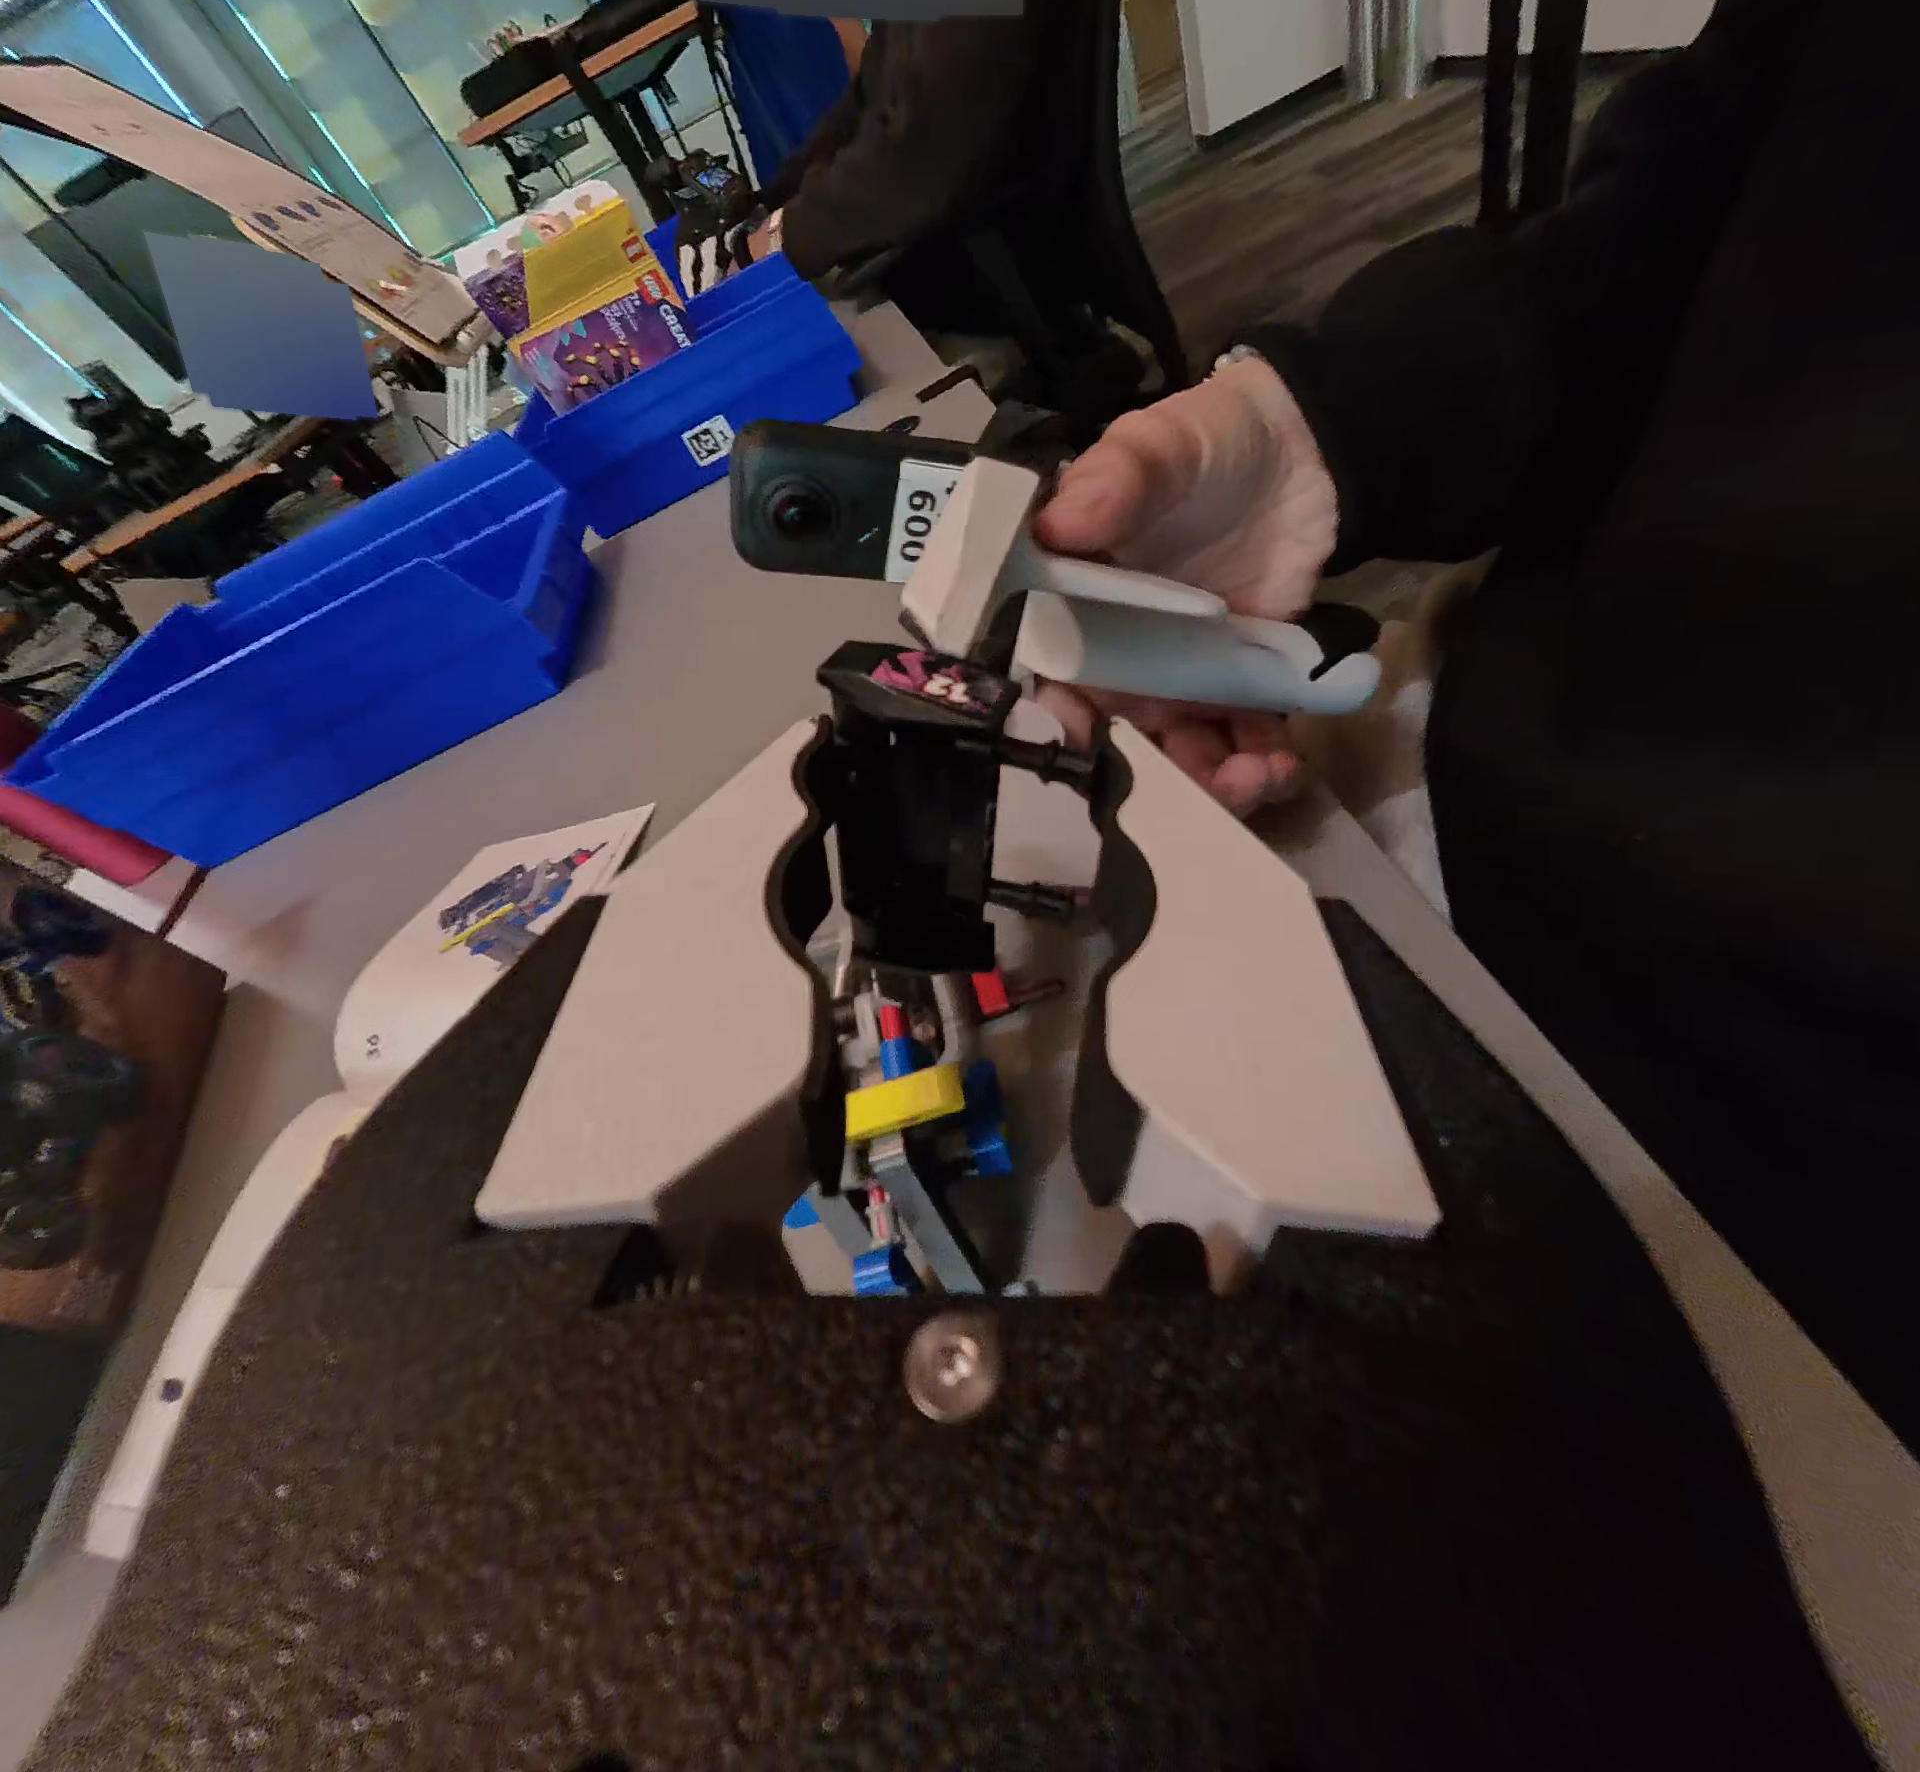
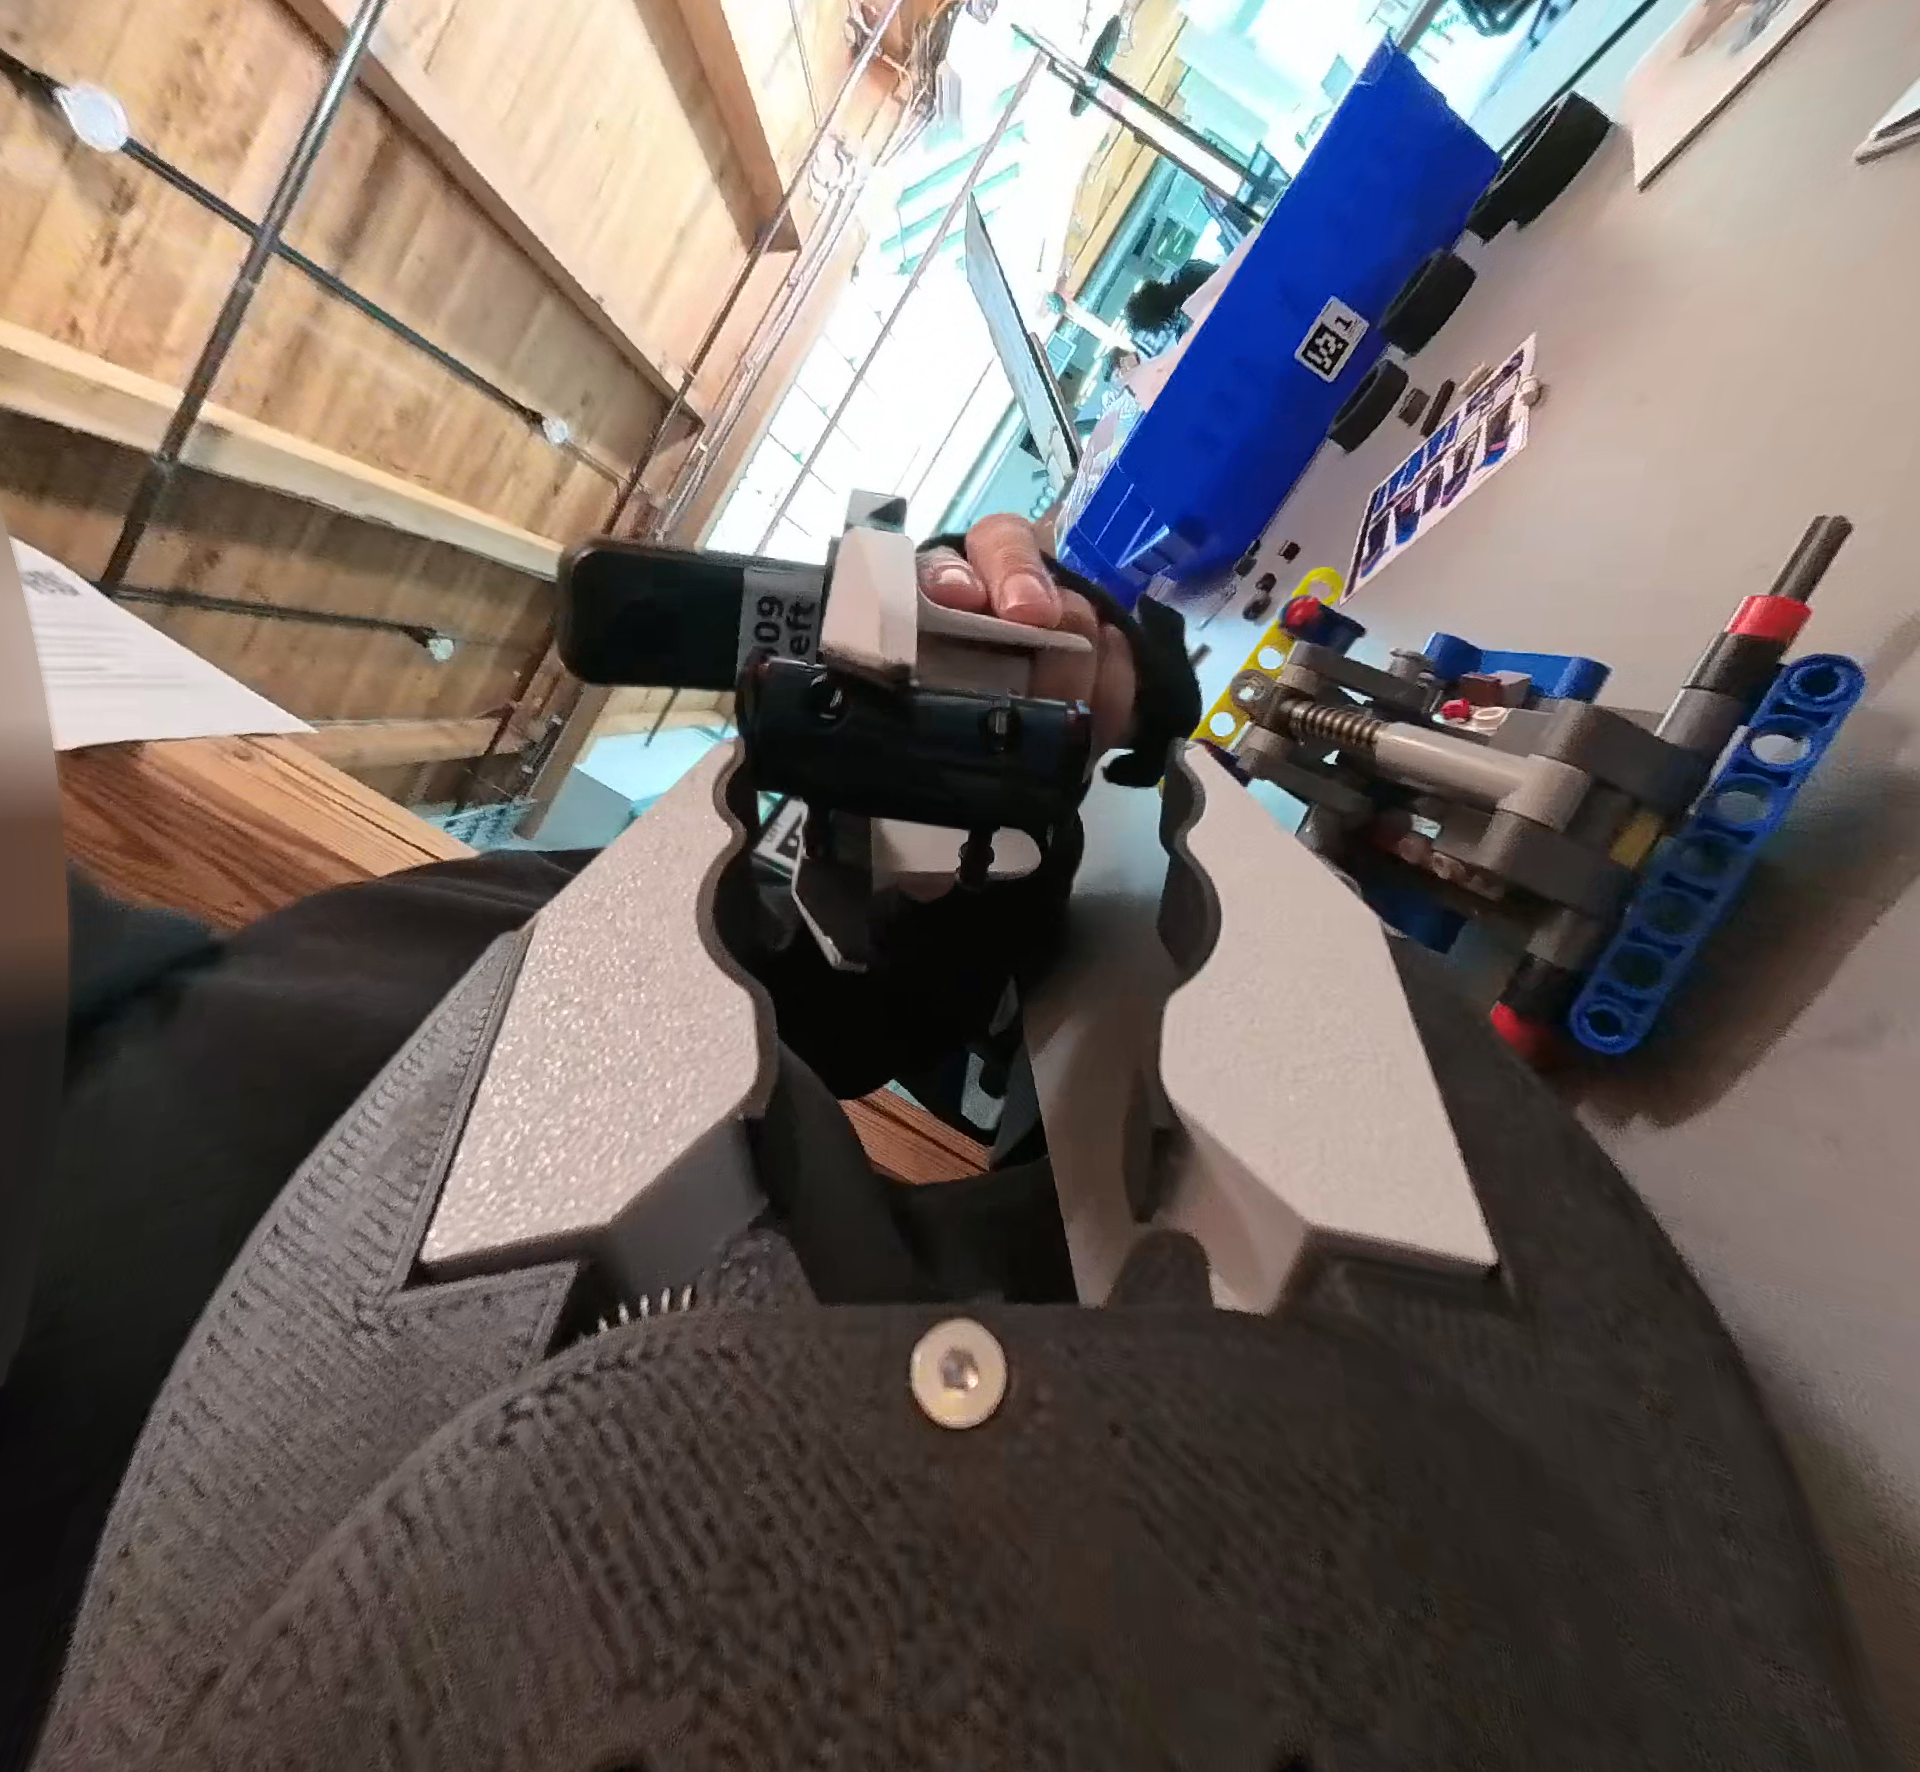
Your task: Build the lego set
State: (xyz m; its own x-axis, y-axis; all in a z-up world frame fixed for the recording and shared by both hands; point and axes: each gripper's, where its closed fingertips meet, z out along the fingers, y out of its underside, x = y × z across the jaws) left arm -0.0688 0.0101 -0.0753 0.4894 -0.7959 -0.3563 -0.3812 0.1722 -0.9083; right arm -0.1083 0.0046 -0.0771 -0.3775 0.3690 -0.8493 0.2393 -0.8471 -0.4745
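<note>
My left gripper (image 1: 961, 787) is shut on a black brick piece (image 1: 914, 839). Its left pad presses the piece's side and the piece's two black pins (image 1: 1039, 756) butt against the right pad. A pink sticker sits on the piece's top. Under the fingers lies a grey, blue, yellow and red brick model (image 1: 904, 1099) on the grey table (image 1: 675, 631). My right gripper (image 2: 956, 787) is open. Its fingers stand either side of the same black piece (image 2: 914, 756), with a gap on the right side. The left gripper (image 2: 894, 621) shows beyond the piece, held by a hand. The model (image 2: 1507, 787) lies to the right.
Two blue bins (image 1: 312, 662) (image 1: 707, 392) stand at the back left, one holding colourful boxes (image 1: 603, 299). An instruction sheet (image 1: 520, 891) lies left of my fingers. A sticker sheet (image 2: 1444, 465) and black wheels (image 2: 1434, 299) lie by a blue bin (image 2: 1278, 340). A black sleeve (image 1: 1558, 372) fills the right. The grippers are tip to tip, or close to it.
</note>
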